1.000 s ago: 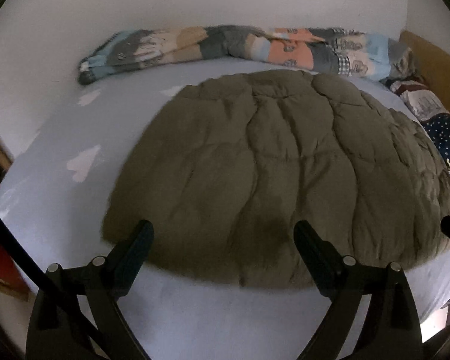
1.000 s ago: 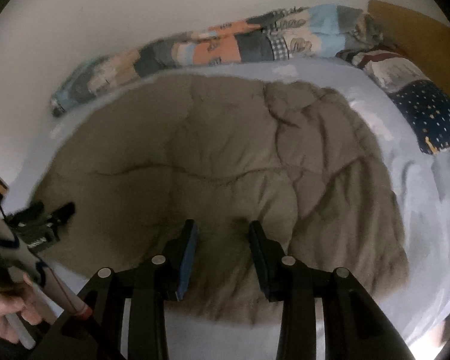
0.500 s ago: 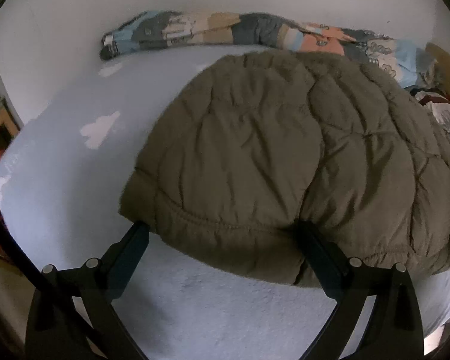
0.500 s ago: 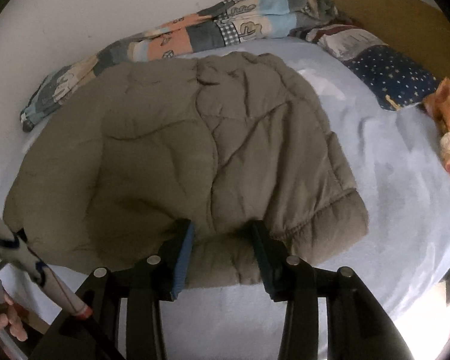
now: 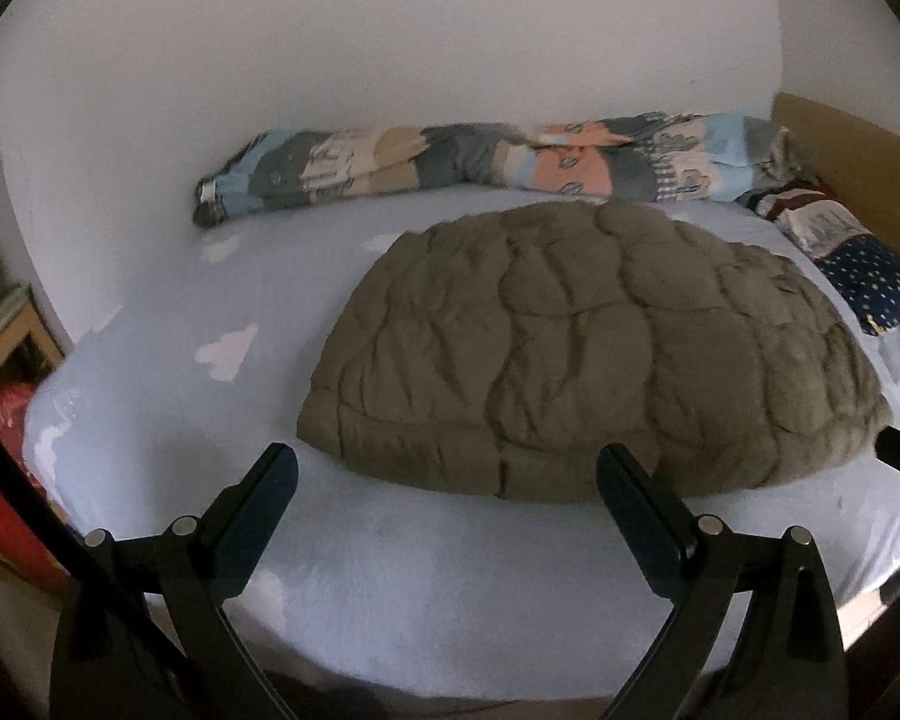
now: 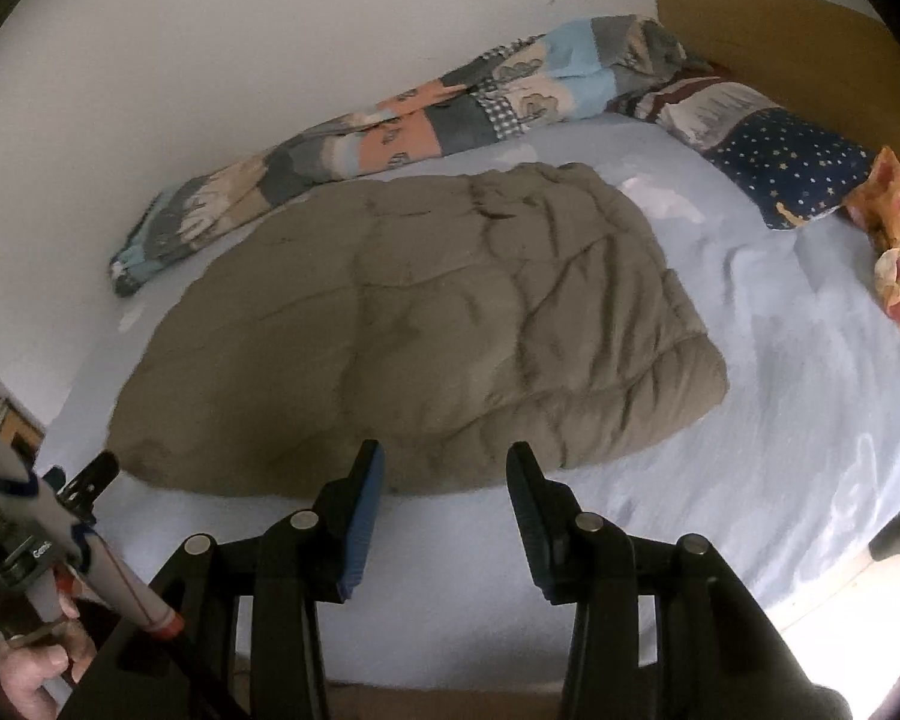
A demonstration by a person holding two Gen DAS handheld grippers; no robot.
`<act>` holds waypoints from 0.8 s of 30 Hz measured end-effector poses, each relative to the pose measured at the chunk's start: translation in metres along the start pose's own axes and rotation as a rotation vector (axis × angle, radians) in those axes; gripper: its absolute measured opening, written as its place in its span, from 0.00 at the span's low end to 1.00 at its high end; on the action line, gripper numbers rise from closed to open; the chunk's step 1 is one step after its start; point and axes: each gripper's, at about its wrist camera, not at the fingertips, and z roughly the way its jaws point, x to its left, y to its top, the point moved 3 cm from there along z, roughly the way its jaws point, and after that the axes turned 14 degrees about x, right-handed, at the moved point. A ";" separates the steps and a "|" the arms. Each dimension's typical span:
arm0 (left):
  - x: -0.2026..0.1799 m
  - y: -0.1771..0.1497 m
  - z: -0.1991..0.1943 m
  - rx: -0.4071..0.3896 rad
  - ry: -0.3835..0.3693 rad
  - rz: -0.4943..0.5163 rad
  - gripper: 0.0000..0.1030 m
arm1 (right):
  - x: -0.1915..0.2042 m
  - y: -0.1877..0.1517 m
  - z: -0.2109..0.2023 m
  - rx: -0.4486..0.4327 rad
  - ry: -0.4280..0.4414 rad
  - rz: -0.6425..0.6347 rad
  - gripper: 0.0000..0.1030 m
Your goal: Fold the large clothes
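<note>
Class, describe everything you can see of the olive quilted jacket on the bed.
The jacket is olive-brown and puffy, with stitched quilting lines and a banded hem along its right edge. It looks padded, soft and creased. It lies flat as a folded, rounded bundle on the pale blue sheet, its far edge near the patchwork blanket. Neither gripper touches it; both hover open before its near edge.

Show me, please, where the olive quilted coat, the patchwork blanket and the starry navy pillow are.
olive quilted coat (image 6: 426, 324), right wrist view, middle of its top.
patchwork blanket (image 5: 450, 165), left wrist view, grey middle patch.
starry navy pillow (image 6: 792, 168), right wrist view, centre of its face.
</note>
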 end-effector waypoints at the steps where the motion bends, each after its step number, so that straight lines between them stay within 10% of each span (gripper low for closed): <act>1: -0.002 -0.002 -0.006 -0.009 -0.002 0.008 0.97 | 0.003 -0.003 -0.005 0.000 0.003 -0.003 0.45; 24: 0.006 -0.001 -0.116 -0.131 -0.059 0.033 0.97 | 0.050 -0.042 -0.103 -0.073 0.060 -0.082 0.62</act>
